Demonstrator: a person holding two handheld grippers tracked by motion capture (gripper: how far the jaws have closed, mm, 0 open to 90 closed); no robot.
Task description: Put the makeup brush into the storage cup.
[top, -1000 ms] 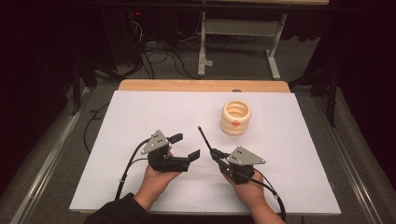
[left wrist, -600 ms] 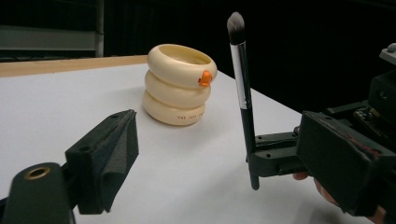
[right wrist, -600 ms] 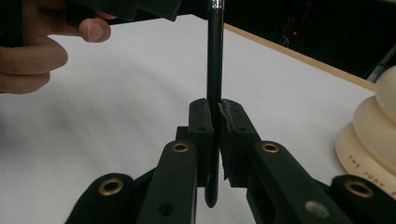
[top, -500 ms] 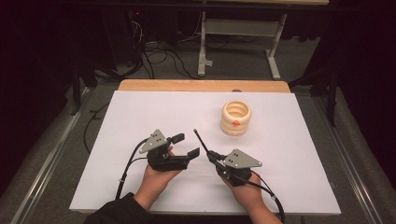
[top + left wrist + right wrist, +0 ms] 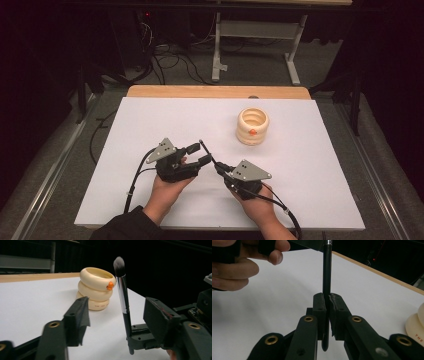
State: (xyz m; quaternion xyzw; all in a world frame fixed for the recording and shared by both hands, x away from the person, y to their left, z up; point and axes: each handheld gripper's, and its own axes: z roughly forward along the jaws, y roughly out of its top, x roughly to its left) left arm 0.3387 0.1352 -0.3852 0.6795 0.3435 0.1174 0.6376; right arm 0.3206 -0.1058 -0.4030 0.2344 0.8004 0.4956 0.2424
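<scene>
Near the front middle of the white table (image 5: 150, 125), the right tongs (image 5: 326, 301) are pressed together on the black handle of a slim makeup brush with a silver ferrule and a grey-tipped tuft (image 5: 122, 293), holding it upright and tilted a little away from the person. Compared with a second ago, the brush tip has swung leftward, toward the left tongs (image 5: 197, 154), and it now stands between their jaws. Those jaws have just been closing but are not yet touching the handle; a gap shows on both sides in the left gripper view. That reads as a handover or a two-point hold being set up. Well apart, farther back on the right, a cream holder shaped like three stacked rings with a small orange mark (image 5: 252, 126) stands untouched, probably where the brush is meant to go.
</scene>
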